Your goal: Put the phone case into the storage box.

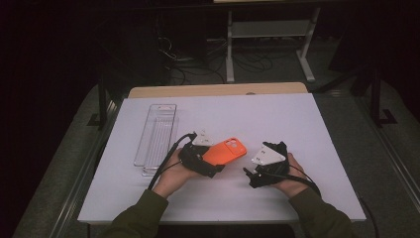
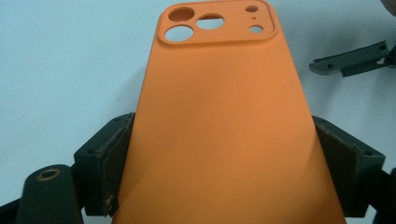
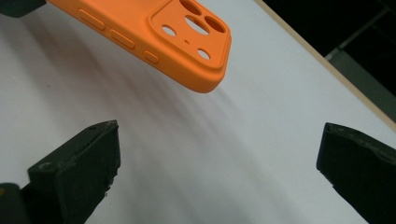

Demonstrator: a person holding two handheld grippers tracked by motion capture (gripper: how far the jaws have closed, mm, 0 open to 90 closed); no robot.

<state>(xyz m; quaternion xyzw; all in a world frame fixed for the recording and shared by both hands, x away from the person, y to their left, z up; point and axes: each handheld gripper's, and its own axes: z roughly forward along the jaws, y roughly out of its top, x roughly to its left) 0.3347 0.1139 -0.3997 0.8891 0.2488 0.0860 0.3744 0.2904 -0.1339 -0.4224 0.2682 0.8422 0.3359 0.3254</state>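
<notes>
An orange phone case [image 1: 226, 149] with camera cut-outs hangs just over the white tabletop [image 1: 297, 124], back side up. My left gripper [image 1: 213, 157] is shut on its lower end. In the left gripper view both pads [image 2: 116, 156] press on the long sides of the case [image 2: 224, 107]. My right gripper [image 1: 253, 162] sits to the right of the case, a short way off, with its jaws wide apart and nothing between them. In the right gripper view the case's camera end [image 3: 187, 32] floats ahead and to the left of my right gripper [image 3: 219, 154]. One jaw tip of the right gripper [image 2: 350, 60] shows in the left gripper view.
A clear plastic tray [image 1: 156, 141] lies lengthwise on the left part of the white tabletop. A wooden edge [image 1: 218, 90] runs along the far side. Beyond it stand a dark floor, cables and white table legs [image 1: 230, 49].
</notes>
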